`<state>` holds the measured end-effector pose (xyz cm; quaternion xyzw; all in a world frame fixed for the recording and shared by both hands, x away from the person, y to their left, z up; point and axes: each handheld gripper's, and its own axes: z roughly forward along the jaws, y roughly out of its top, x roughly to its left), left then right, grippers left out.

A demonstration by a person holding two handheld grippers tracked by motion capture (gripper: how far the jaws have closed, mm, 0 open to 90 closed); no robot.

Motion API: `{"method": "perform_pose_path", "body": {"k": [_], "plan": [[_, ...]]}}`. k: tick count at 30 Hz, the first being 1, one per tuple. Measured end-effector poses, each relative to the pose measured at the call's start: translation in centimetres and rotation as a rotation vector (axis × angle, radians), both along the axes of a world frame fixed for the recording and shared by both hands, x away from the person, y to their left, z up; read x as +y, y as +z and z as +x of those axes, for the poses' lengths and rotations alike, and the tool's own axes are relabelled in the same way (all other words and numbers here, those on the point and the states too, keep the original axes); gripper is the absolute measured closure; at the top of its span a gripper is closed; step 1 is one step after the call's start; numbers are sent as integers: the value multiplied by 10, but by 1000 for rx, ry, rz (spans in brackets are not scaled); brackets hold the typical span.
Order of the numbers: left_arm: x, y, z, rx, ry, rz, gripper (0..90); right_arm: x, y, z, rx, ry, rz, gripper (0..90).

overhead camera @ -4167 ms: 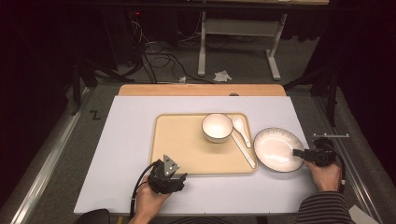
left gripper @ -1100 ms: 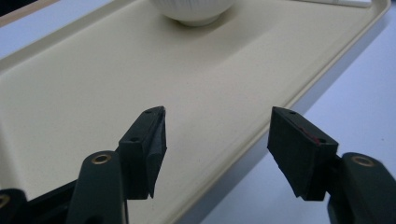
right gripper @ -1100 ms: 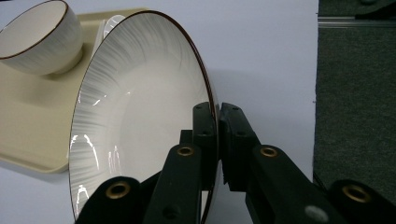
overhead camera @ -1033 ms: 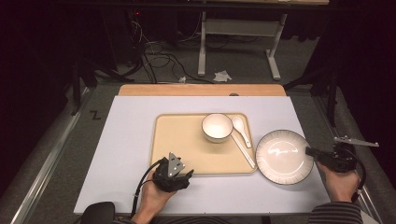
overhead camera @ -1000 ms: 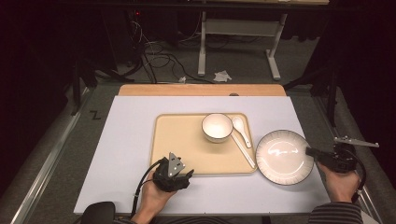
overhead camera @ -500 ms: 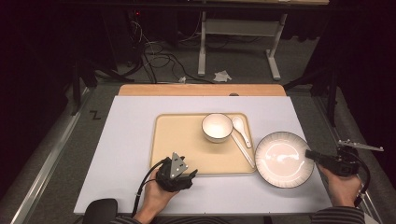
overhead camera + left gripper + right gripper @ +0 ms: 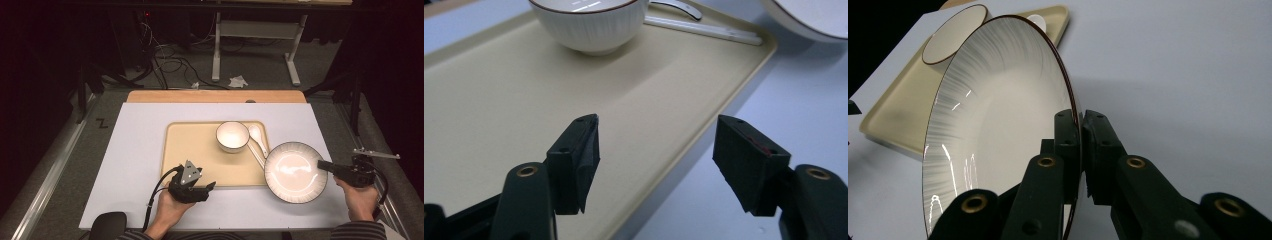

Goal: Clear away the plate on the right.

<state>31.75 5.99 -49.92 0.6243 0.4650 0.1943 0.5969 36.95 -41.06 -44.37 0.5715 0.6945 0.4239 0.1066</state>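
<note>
Two grippers are in our hands at the near edge of the bench (image 7: 140, 130). Our right gripper (image 7: 325, 165) has its fingers (image 7: 1068, 140) clamped on the rim of the white plate (image 7: 295, 171), one finger on the inside face and one on the outside, as the right gripper view shows, with the plate (image 7: 998, 125) standing steeply tilted in that view. From the high view the plate sits toward the right edge of the bench, its left rim just beside the right edge of the beige tray (image 7: 190, 145), perhaps overlapping it; we cannot tell whether it rests on the bench or is lifted off it.

Our left gripper (image 7: 207, 187) is near the front edge of the bench, at the tray's near right corner. Its fingers (image 7: 579, 160) stand wide apart with nothing between them, and in the left gripper view they straddle the tray's (image 7: 499, 100) rim, one over the tray and one over the bench.

On the tray, toward its far right corner, stands a small white bowl (image 7: 232, 136), upright. Just right of it lies a white spoon (image 7: 257, 137), and a pair of white chopsticks (image 7: 256, 156) runs along the tray's right edge, next to the plate.
</note>
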Motion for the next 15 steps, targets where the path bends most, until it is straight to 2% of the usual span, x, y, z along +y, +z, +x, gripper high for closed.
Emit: {"method": "perform_pose_path", "body": {"k": [2,5,7,9,11,13,15], "plan": [[-2,1,0,2,-19,-19,359,1,0,0,-7,11,5,875],[-3,3,0,10,-40,-72,333,4,0,-1,-3,28,22,874],[-3,4,0,14,-45,-63,331,6,0,0,1,37,35,874],[-2,5,1,33,-36,-74,329,9,0,0,2,48,40,874],[-2,8,2,48,-30,-103,326,12,0,2,3,60,42,874],[-2,12,3,83,-33,-98,325,17,0,4,8,74,43,873],[-4,18,3,98,-38,-110,317,20,1,5,12,89,44,873]]}}
